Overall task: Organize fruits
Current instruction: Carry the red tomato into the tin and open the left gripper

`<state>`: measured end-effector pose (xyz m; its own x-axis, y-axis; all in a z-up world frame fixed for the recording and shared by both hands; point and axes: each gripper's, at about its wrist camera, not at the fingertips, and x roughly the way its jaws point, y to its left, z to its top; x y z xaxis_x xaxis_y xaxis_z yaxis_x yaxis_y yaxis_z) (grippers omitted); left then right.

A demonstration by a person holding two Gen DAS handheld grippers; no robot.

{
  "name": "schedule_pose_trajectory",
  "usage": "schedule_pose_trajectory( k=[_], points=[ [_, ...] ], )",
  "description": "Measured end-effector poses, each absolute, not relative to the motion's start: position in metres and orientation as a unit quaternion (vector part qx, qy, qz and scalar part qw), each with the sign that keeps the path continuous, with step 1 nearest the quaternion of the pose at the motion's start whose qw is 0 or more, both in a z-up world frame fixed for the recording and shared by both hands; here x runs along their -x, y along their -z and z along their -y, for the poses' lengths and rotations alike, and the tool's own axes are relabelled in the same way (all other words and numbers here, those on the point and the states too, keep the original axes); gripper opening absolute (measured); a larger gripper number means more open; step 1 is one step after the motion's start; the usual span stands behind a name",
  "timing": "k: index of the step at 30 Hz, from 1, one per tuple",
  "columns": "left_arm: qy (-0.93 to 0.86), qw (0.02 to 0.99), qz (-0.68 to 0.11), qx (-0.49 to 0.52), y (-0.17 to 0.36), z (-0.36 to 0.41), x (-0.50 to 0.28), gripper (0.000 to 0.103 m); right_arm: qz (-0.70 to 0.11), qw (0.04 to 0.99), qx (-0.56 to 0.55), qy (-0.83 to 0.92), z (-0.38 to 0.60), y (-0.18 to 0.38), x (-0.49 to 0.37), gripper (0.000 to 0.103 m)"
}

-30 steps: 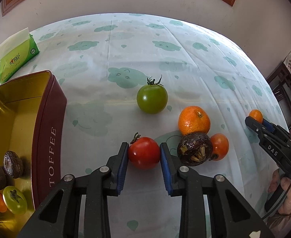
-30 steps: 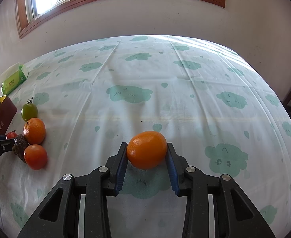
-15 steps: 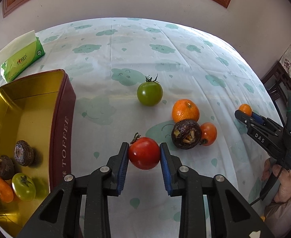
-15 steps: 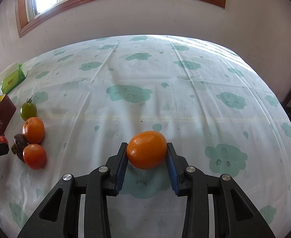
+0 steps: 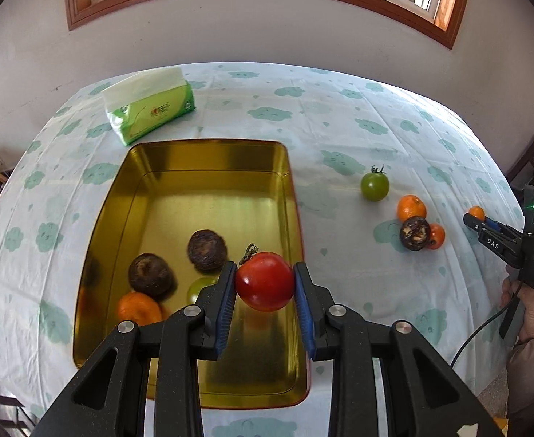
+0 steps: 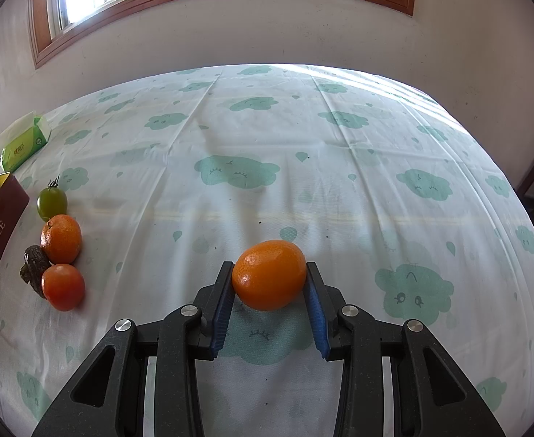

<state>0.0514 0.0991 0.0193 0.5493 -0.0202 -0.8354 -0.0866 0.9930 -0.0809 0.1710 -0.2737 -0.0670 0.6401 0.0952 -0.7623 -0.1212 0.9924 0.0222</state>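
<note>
Gold tin (image 5: 208, 160): four fruits stowed. Red tomato (image 5: 265, 281) pinched in left gripper (image 5: 265, 291) jaws above it; orange (image 6: 269, 274) pinched in right gripper (image 6: 269, 298). Four fruits left on counter (image 6: 303, 138).

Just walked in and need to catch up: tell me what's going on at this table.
A person is sorting fruit into a gold tin with a handheld gripper in each hand. The left gripper holds a red tomato over the tin, which already holds two dark fruits, an orange one and a green one. The right gripper holds an orange above the tablecloth. Four more fruits wait on the cloth to the tin's right.
</note>
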Motion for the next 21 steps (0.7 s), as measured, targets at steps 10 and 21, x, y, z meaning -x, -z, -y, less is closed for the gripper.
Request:
schedule_pose_trajectory(
  k=[10,21],
  points=[
    [-0.059,0.854,-0.512,0.075,0.011,-0.140,-0.034,0.027,-0.420,0.905,0.018,-0.058,0.275,0.068,-0.171,0.039],
    [-0.064,0.840,-0.532,0.088,0.032,-0.146,-0.032,0.027,-0.420,0.905,0.018,-0.058,0.274,0.067,-0.171,0.039]
  ],
)
